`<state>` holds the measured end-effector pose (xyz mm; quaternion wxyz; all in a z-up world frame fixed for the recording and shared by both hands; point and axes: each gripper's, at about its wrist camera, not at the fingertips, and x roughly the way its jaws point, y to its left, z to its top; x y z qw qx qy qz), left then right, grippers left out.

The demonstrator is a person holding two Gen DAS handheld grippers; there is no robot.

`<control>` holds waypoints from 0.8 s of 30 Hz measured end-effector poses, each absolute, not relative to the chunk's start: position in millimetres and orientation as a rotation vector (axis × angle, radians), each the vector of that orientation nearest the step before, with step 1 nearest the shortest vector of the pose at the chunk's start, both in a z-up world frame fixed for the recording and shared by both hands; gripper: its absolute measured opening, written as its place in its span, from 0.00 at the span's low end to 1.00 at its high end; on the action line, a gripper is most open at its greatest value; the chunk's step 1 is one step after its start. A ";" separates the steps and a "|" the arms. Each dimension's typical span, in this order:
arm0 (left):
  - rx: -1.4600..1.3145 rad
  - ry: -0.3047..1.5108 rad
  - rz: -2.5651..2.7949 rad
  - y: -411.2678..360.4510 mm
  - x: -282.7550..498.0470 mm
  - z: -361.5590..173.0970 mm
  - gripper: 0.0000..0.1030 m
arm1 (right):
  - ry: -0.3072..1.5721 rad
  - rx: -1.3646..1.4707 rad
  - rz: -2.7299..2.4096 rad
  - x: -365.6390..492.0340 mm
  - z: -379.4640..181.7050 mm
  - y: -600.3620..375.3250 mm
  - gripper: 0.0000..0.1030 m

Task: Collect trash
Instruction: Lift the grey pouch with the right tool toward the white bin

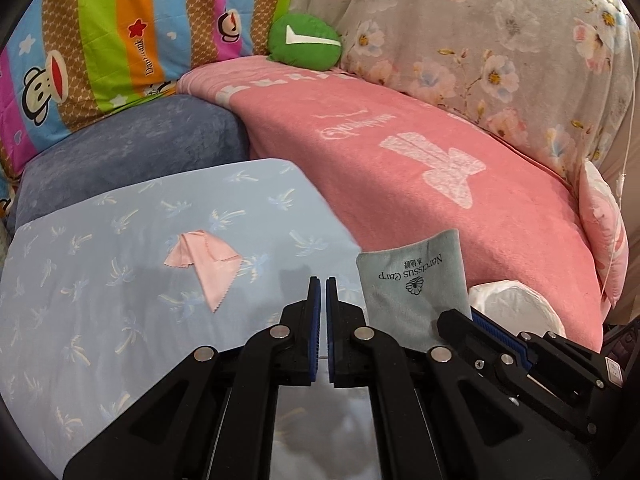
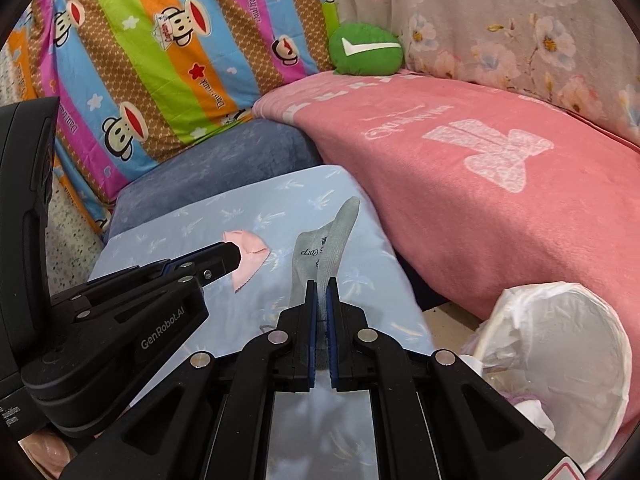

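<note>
Your right tongs (image 2: 321,280) are clamped on the grey cloth (image 2: 326,240), its lower edge pinched between the blue pads so that the rest stands up and curls over the blue sheet (image 2: 168,236). From the left wrist view the same cloth (image 1: 414,280) shows its printed face, held up at the right by the right tongs (image 1: 460,322), with the bin (image 1: 516,304) just behind it.

Your left tongs (image 1: 322,280) are together, pads nearly touching with only a thin slit between them and nothing in it. They hang above the near part of the blue sheet (image 1: 120,248). In the right wrist view the left tongs (image 2: 230,256) reach in from the left, their tip overlapping the pink cloth (image 2: 248,256).

The pink cloth (image 1: 206,264) lies loose and folded on the blue sheet, left of and a little beyond your left tongs, apart from the grey cloth.

The bin (image 2: 560,364), lined with a white bag, stands at the near right, beside the pink blanket (image 2: 500,208); some pale crumpled stuff lies inside it. The pink blanket (image 1: 420,168) covers the right side of the bed. Beyond the blue sheet sits a grey-blue cushion (image 1: 132,148), then a striped monkey pillow (image 1: 100,40) at the far left, a green cushion (image 1: 306,40) with a white tick in the middle, and a floral cover (image 1: 500,40) at the far right.
</note>
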<state>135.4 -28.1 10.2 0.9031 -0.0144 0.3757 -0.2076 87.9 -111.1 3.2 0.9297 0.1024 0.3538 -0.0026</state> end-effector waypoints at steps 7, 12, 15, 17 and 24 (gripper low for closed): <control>-0.005 0.746 -0.471 -51.3 112.7 24.4 0.03 | 0.690 0.239 -0.044 60.4 16.5 -142.1 0.05; 0.007 0.735 -0.505 -70.1 97.7 31.9 0.03 | 0.671 0.257 -0.077 41.8 22.2 -163.9 0.05; 0.018 0.733 -0.526 -82.3 89.4 33.9 0.03 | 0.661 0.274 -0.100 29.2 24.2 -177.7 0.05; 0.023 0.736 -0.537 -90.2 84.7 33.6 0.03 | 0.656 0.284 -0.113 22.1 25.5 -185.9 0.05; 0.011 0.791 -0.484 -80.4 100.9 14.7 0.05 | 0.666 0.287 -0.117 24.1 18.2 -187.1 0.05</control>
